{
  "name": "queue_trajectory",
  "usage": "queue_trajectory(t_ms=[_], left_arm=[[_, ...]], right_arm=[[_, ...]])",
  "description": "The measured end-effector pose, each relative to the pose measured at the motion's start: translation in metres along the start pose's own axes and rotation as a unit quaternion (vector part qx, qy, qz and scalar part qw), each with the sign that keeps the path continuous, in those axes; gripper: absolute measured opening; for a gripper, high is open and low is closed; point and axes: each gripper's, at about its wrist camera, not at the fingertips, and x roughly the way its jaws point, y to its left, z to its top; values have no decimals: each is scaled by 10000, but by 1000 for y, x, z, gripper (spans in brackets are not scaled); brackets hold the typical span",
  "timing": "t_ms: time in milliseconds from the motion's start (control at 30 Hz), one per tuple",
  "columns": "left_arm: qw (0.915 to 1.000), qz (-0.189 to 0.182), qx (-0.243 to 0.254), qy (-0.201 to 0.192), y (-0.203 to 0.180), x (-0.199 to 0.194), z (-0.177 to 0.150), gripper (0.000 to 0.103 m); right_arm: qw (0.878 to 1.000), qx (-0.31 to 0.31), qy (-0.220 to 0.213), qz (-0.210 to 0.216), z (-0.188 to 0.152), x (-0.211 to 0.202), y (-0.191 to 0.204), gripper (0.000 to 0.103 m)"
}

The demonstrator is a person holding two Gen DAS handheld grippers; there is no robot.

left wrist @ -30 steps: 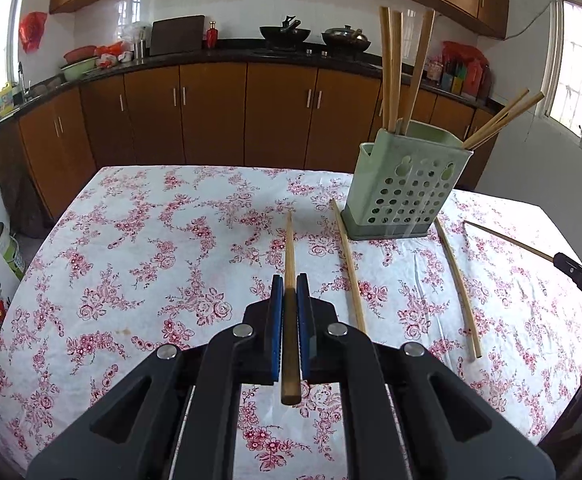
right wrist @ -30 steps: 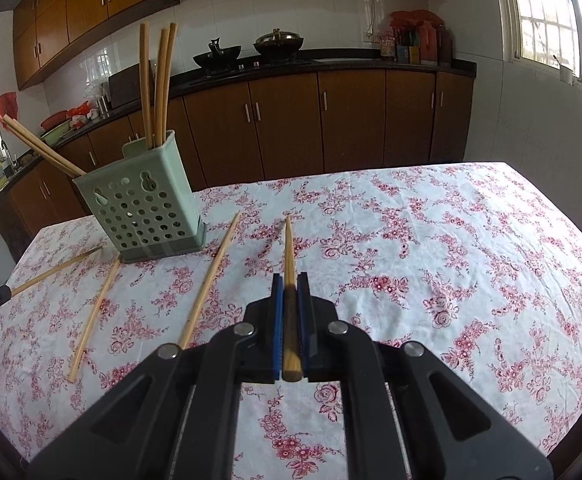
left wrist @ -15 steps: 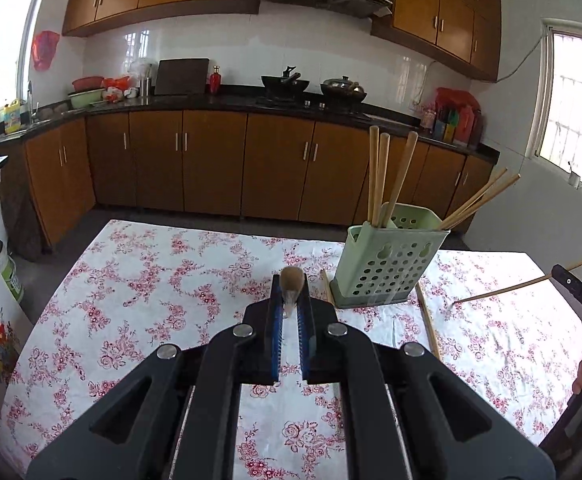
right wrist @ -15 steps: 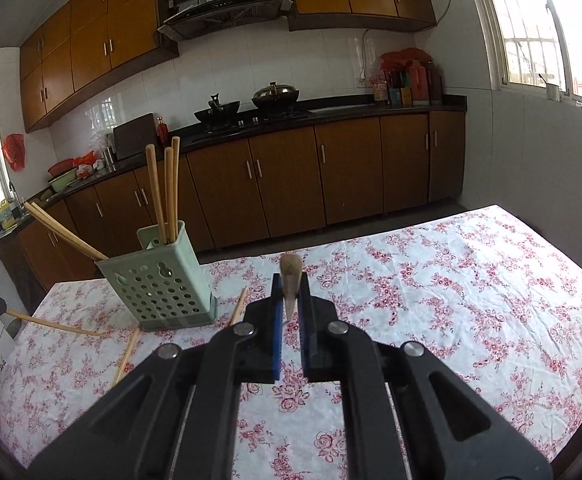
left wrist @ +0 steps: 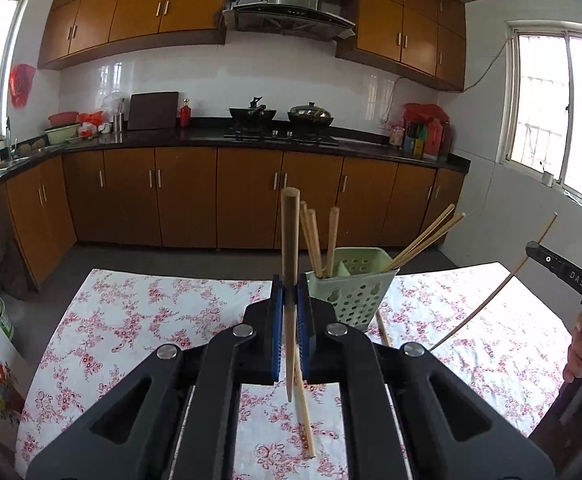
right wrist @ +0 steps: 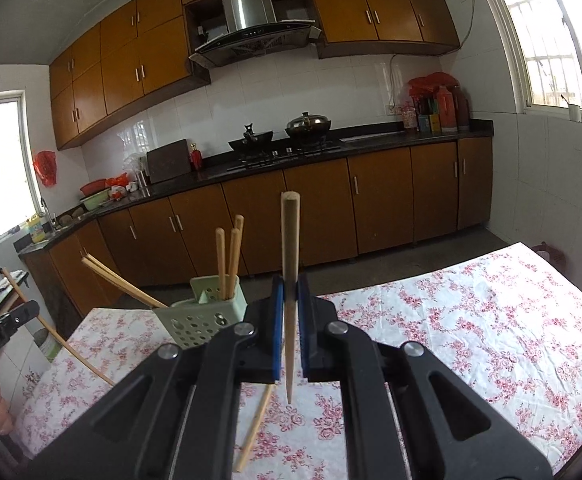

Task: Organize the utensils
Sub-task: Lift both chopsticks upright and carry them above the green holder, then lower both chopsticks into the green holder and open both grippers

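My left gripper (left wrist: pixel 289 300) is shut on a wooden chopstick (left wrist: pixel 289 232) that stands nearly upright between the blue pads, thick end up. My right gripper (right wrist: pixel 289 304) is shut on a second chopstick (right wrist: pixel 289 240) in the same upright way. Beyond both stands the green perforated holder (left wrist: pixel 351 292) (right wrist: pixel 199 320) on the floral tablecloth, with several chopsticks in it, some upright and some leaning out. Each view catches the other gripper at its edge, lifted with a thin chopstick (left wrist: pixel 491 296) (right wrist: pixel 59 340) slanting from it.
Loose chopsticks lie on the cloth: one under my left gripper (left wrist: pixel 305 412), one by the holder's base (left wrist: pixel 383 332), one below my right gripper (right wrist: pixel 255 428). A hand (left wrist: pixel 579 348) shows at the right edge. Kitchen cabinets and a stove counter (left wrist: pixel 283 140) stand behind the table.
Both grippers have risen and tipped up, lifting their chopsticks off the cloth. The chopsticks lay along the table before and now stand nearly upright. More of the kitchen wall is in view.
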Motion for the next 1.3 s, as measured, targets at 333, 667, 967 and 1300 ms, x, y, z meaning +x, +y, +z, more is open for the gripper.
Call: queue_trajectory(t_ms=[333,667,967,1300], left_arm=[[9966,-195,-34,-804,-44,0,58,7],[9913,199,-140,-1293,-50,51,86,7],[9956,165,-467,-797,-32,87,67,7],[9973,69,-426,-594,-28,88,63,8]], right_arm=[[9948,174,-688,735,55,-25,27,8],[9926,-114,-1037,616,71,30,60,8],[9963,-103,-634,572,62,87,68,8],[9973,-245,-477,509,47,95,72,21]])
